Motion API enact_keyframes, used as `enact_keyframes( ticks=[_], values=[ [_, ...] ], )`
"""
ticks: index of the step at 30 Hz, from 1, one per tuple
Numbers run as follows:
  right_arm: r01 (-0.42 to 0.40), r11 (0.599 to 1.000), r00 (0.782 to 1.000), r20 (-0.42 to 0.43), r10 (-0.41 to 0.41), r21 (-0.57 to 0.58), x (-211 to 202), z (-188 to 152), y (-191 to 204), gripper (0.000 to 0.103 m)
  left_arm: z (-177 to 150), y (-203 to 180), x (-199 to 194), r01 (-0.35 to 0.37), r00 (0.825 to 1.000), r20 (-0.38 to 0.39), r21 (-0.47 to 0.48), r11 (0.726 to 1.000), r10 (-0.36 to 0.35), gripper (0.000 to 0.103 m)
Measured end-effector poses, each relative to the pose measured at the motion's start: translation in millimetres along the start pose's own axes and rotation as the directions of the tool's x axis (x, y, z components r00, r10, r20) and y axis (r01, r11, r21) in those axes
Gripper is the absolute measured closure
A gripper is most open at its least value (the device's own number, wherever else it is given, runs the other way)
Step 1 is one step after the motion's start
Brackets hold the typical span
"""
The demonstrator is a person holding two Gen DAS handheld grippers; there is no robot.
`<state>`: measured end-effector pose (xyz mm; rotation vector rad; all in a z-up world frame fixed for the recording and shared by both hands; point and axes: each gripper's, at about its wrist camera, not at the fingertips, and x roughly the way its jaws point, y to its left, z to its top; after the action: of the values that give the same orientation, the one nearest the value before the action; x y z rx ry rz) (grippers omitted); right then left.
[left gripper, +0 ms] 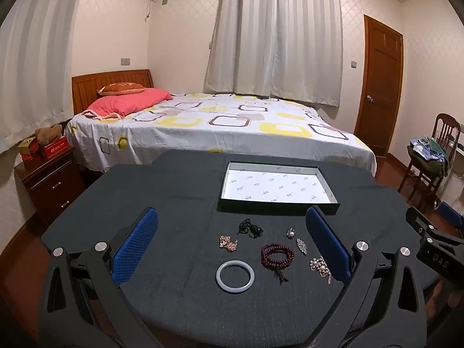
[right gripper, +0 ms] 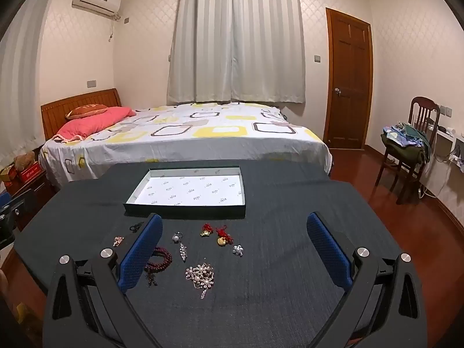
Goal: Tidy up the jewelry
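Several jewelry pieces lie loose on a dark table (left gripper: 162, 295). A white bangle (left gripper: 235, 276), a dark red bead bracelet (left gripper: 277, 255), a pearl brooch (left gripper: 319, 264), a black lace piece (left gripper: 250, 228) and a pink bead cluster (left gripper: 228, 243) lie between the fingers of my open left gripper (left gripper: 232, 232). My open right gripper (right gripper: 234, 230) hovers over two red-corded gold charms (right gripper: 219, 235), a crystal flower (right gripper: 237, 250) and the pearl brooch (right gripper: 200, 275). An empty shallow box (left gripper: 277, 187) with a white lining sits behind the jewelry; it also shows in the right wrist view (right gripper: 188, 192). Both grippers are empty.
A bed (left gripper: 214, 127) stands just beyond the table's far edge. A wooden nightstand (left gripper: 49, 179) is at the left, a chair (right gripper: 411, 145) with clothes at the right. The right gripper's body (left gripper: 435, 246) shows at the left view's right edge.
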<state>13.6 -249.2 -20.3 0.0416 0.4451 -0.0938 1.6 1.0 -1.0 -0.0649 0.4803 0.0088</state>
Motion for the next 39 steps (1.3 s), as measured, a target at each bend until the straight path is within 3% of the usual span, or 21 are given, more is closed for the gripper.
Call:
enact_keyframes(
  ticks=[2,39],
  values=[
    [0.003,1.0,1.0,-0.003,-0.003,-0.006,0.0,0.4,0.4,0.006,-0.9,-2.2,-2.1,-0.015,0.999,0.031,0.02,1.0,0.015,0.004],
    [0.002,1.0,1.0,-0.001,-0.002,-0.005,-2.0,5.4,1.0,0.006,5.2,-5.1,-8.5,-0.025,0.999,0.026,0.027,0.999,0.025,0.004]
  ],
)
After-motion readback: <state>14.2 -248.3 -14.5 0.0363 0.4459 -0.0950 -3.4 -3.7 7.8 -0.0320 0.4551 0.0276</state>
